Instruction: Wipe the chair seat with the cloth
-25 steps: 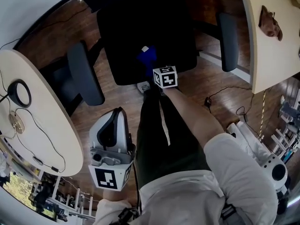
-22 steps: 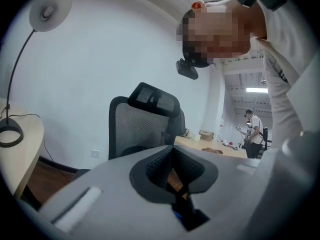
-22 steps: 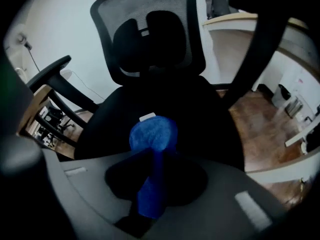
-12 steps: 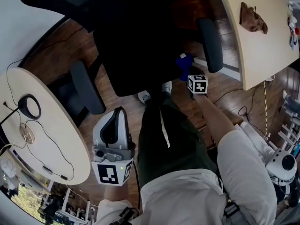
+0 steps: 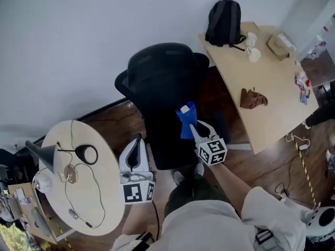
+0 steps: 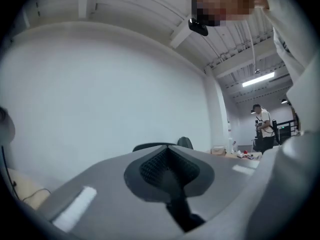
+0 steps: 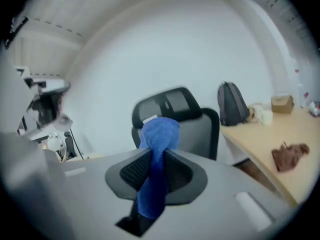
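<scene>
We hold blue cloth (image 5: 186, 120) clamped in right claw (image 5: 193, 130), raised over the chair seat (image 5: 163, 140), likely lining up a wipe; left claw (image 5: 136, 139) closed, empty, parked aside by round bench (image 5: 102, 192)

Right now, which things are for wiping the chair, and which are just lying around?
For the job:
blue cloth, pinched in the right gripper
black mesh office chair

Just lying about:
black backpack, crumpled brown rag and white mug on the pale wooden desk
black cone lamp on the round table
</scene>
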Action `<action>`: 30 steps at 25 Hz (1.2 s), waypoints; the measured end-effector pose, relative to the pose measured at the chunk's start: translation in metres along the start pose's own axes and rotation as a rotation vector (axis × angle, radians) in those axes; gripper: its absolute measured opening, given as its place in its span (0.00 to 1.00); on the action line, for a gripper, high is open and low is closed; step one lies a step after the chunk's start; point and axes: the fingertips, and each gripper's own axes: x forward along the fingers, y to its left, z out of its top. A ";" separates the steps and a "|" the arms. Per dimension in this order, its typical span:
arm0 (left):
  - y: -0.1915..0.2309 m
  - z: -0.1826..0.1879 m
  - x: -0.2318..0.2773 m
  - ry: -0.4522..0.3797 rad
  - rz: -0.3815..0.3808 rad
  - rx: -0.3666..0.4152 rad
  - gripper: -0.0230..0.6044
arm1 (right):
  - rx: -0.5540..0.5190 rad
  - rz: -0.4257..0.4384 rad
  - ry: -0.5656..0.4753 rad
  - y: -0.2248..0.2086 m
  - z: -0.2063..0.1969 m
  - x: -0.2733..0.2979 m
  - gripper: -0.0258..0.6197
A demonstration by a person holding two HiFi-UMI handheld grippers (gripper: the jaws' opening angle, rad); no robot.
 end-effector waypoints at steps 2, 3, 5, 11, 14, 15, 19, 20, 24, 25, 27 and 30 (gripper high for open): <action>-0.015 0.047 -0.016 -0.006 0.035 0.007 0.14 | -0.071 0.089 -0.159 0.063 0.110 -0.053 0.15; -0.024 0.067 -0.022 -0.020 0.041 0.008 0.14 | -0.114 0.130 -0.235 0.090 0.158 -0.078 0.15; -0.040 0.107 -0.028 -0.081 0.031 0.014 0.14 | -0.191 0.192 -0.362 0.134 0.236 -0.125 0.15; -0.089 0.166 -0.097 -0.223 -0.034 0.050 0.14 | -0.342 0.239 -0.532 0.213 0.298 -0.259 0.16; -0.086 0.169 -0.081 -0.210 -0.064 0.015 0.14 | -0.325 0.225 -0.498 0.206 0.305 -0.256 0.16; -0.085 0.169 -0.080 -0.209 -0.071 0.005 0.14 | -0.322 0.218 -0.486 0.203 0.302 -0.256 0.16; -0.090 0.158 -0.094 -0.199 -0.099 -0.023 0.14 | -0.318 0.188 -0.464 0.197 0.277 -0.272 0.16; -0.093 0.156 -0.098 -0.192 -0.104 -0.031 0.14 | -0.315 0.183 -0.460 0.198 0.273 -0.278 0.16; -0.127 0.159 -0.138 -0.178 -0.096 -0.019 0.14 | -0.302 0.192 -0.451 0.202 0.260 -0.339 0.16; -0.140 0.162 -0.151 -0.180 -0.095 -0.008 0.14 | -0.303 0.199 -0.458 0.203 0.258 -0.360 0.16; -0.168 0.171 -0.180 -0.190 -0.088 0.021 0.14 | -0.309 0.219 -0.479 0.203 0.253 -0.402 0.16; -0.211 0.181 -0.233 -0.207 -0.073 0.043 0.14 | -0.317 0.259 -0.505 0.210 0.240 -0.467 0.16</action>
